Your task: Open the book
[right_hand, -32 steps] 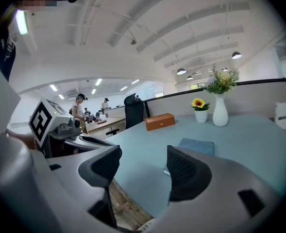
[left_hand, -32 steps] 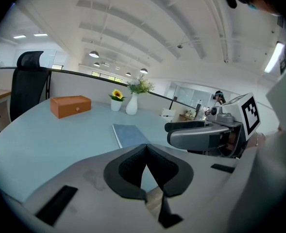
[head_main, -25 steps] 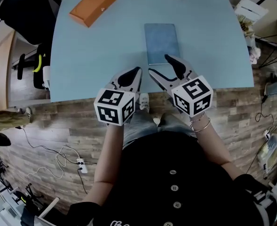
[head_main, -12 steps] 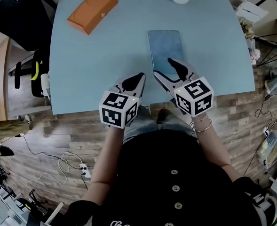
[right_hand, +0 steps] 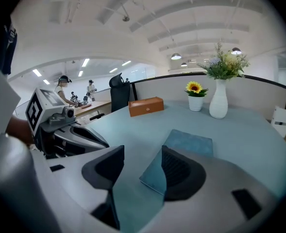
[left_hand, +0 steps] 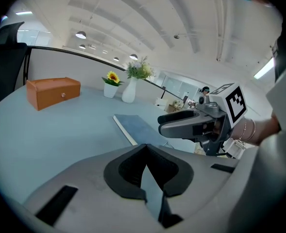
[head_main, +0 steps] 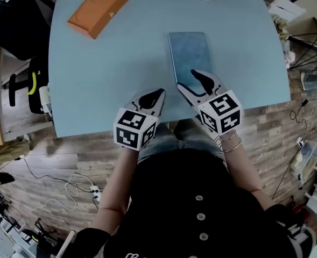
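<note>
Bench: pale blue. Book lies closed and flat, right of middle, close to the bench's front edge. My right gripper: fingers spread apart over the book's near end. My left gripper: fingers closed, empty, at the front edge.

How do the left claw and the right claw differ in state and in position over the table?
The grey left claw has its jaws together and empty; the grey right claw has its jaws apart. The left claw is over bare pale blue table, beside the closed blue-grey book; the right claw is over the book's near corner. Both carry a black-and-white marker cube.
</note>
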The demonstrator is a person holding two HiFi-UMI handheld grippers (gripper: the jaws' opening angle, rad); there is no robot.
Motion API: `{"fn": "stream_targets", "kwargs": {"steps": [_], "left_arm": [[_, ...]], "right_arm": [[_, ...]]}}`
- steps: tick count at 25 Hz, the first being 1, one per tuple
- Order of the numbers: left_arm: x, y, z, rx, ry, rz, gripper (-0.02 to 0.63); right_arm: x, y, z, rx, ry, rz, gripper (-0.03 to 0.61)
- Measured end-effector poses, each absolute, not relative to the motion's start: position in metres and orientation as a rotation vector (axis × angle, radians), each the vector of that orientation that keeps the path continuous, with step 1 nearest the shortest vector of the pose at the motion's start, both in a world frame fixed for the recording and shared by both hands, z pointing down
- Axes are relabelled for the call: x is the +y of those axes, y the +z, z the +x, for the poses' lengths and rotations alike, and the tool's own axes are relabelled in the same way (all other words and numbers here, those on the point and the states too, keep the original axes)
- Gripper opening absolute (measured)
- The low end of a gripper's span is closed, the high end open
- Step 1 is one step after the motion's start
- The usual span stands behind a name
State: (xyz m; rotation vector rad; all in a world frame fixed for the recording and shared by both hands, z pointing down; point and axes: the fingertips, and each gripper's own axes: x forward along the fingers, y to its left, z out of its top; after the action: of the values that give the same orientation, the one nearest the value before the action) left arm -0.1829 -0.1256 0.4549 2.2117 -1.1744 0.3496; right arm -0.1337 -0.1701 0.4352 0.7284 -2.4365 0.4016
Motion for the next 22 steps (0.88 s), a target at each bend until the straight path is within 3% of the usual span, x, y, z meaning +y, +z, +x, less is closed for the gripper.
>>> {"fn": "stream_targets", "kwargs": {"steps": [22], "left_arm": [[-0.139, 0.482, -0.181, -1.138, 0.325, 2.172, 0.012]], "right_arm": [[-0.154, 0.491, -0.137, -2.233, 0.125, 0.57, 0.147]]}}
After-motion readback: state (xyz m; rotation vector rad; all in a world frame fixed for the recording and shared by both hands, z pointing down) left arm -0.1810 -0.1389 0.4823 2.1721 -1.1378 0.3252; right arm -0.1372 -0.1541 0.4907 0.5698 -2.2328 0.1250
